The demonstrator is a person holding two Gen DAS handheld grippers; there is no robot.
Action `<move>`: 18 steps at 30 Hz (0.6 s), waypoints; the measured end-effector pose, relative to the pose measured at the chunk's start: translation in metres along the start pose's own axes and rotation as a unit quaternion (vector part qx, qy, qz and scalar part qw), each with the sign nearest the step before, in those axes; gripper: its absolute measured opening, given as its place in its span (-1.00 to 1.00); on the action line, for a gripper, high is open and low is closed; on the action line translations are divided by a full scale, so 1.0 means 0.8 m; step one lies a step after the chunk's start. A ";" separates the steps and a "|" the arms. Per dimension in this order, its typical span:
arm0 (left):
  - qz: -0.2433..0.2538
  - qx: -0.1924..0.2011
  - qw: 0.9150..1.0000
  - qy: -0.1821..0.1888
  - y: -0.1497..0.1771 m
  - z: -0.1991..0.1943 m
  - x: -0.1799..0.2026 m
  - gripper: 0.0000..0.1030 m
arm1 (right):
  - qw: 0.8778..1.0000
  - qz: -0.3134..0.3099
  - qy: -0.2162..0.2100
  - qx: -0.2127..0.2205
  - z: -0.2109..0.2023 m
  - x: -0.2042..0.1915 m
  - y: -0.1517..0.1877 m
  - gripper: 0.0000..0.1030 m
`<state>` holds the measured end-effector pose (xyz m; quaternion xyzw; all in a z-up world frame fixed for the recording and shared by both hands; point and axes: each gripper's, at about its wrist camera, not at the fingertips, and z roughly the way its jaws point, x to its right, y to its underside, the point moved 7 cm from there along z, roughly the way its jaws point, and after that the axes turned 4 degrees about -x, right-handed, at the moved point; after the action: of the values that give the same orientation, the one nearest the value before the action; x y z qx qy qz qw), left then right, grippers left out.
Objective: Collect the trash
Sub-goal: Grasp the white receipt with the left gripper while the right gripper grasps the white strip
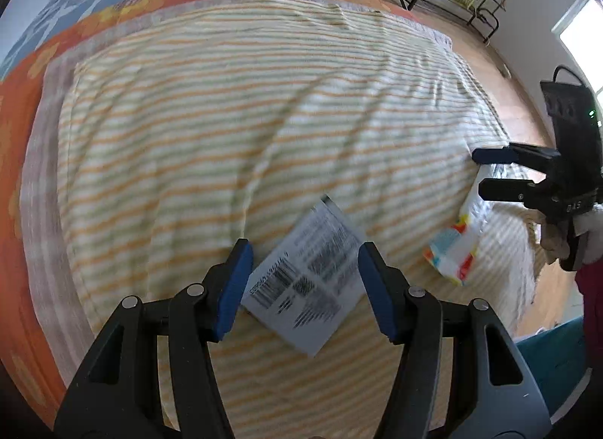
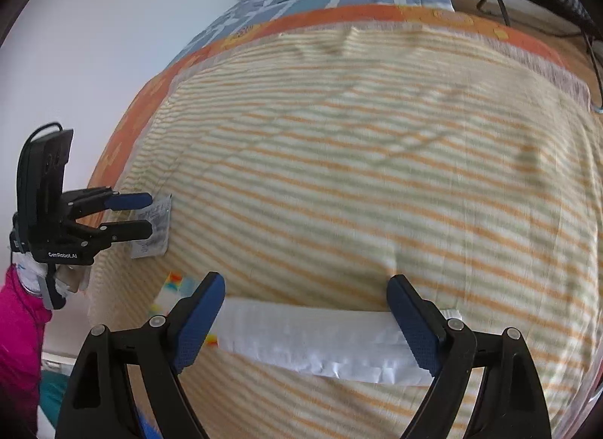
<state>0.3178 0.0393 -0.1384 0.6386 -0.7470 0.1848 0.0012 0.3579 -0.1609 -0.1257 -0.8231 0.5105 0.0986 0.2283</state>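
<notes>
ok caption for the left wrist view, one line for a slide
Left gripper open over a printed paper slip on the striped blanket.

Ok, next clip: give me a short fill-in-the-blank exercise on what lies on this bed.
1. The left tongs straddle a printed paper label bearing a ____.
2. The right tongs straddle a white ____ wrapper.
3. Both items lie on a ____ blanket.
4. Both tongs are ____.

Missing words: barcode; plastic; striped; open
</notes>
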 end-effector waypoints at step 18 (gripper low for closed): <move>0.033 -0.009 0.995 -0.090 0.046 0.008 0.046 0.20 | 0.996 -0.043 -0.060 -0.054 -0.012 -0.068 0.090 0.75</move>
<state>0.2775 0.0067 -0.1459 0.6274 -0.7665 0.1198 -0.0667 0.2687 -0.1489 -0.1156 -0.8478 0.4541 0.1654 0.2181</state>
